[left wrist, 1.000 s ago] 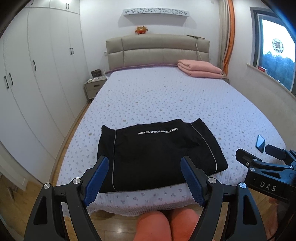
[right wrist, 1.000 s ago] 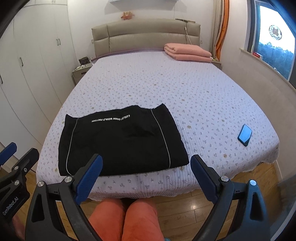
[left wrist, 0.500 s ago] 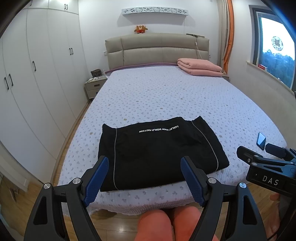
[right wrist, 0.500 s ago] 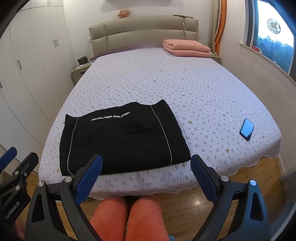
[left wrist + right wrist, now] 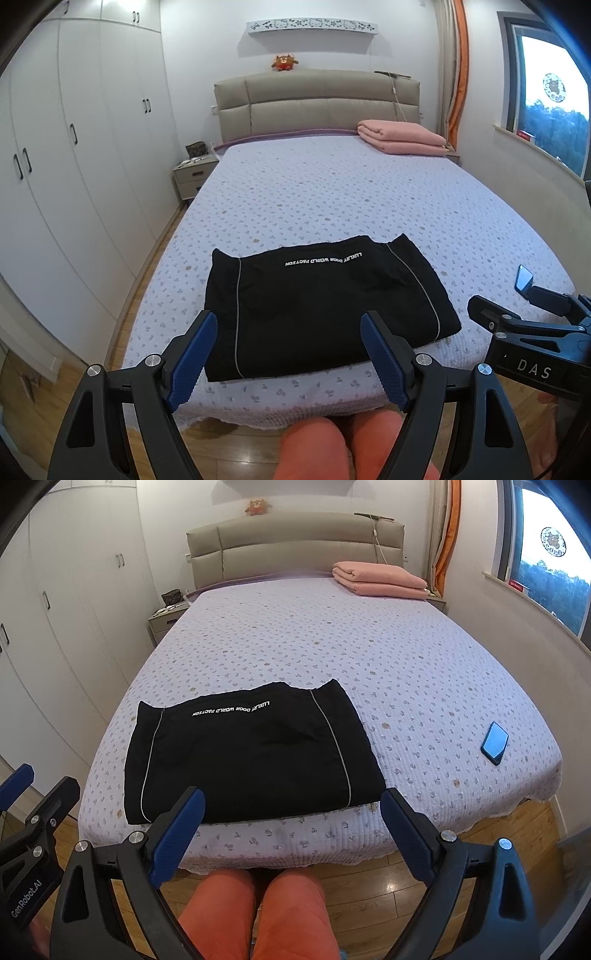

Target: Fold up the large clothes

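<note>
A: Where is the black garment (image 5: 321,314)?
B: Folded flat at the bed's (image 5: 332,199) near edge, toward its left corner.
A: The tongs?
B: Left gripper (image 5: 288,354) and right gripper (image 5: 291,830) both gape wide, holding nothing.

A folded black garment with thin pale piping (image 5: 325,310) lies on the bed in the lower middle of both views. A line of small white capitals near its far edge, seen upside down, reads roughly "LUXURY … WORLD FACTION"; the middle word is unclear. In the left wrist view the black right gripper (image 5: 524,332), at the right edge, bears "DAS". In the right wrist view the black left gripper (image 5: 33,819), lower left, bears "GenRobot.AI".
</note>
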Demonstrator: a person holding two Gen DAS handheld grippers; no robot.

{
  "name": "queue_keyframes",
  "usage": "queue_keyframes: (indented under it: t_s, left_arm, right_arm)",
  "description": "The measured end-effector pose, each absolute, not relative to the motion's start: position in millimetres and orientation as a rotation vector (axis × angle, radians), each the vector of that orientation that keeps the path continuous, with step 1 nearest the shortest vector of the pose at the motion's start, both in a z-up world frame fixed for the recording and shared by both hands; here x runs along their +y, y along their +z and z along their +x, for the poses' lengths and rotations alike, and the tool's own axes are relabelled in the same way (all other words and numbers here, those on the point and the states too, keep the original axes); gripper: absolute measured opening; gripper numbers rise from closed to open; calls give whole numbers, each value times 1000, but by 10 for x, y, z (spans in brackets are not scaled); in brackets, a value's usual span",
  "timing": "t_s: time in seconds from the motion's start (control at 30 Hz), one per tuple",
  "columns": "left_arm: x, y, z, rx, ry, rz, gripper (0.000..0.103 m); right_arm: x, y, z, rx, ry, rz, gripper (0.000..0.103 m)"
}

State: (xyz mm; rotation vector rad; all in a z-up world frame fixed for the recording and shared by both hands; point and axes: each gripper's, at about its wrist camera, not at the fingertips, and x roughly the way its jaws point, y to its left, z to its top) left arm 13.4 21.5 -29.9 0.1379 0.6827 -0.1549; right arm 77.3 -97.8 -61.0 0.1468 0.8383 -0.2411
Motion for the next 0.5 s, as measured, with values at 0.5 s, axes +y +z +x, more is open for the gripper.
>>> queue_keyframes:
  t_s: [0.5]
  left_arm:
    - [205,-267,92,666,-135,152,81]
  right_arm:
    - [-954,-596,776,839,-237,142,96]
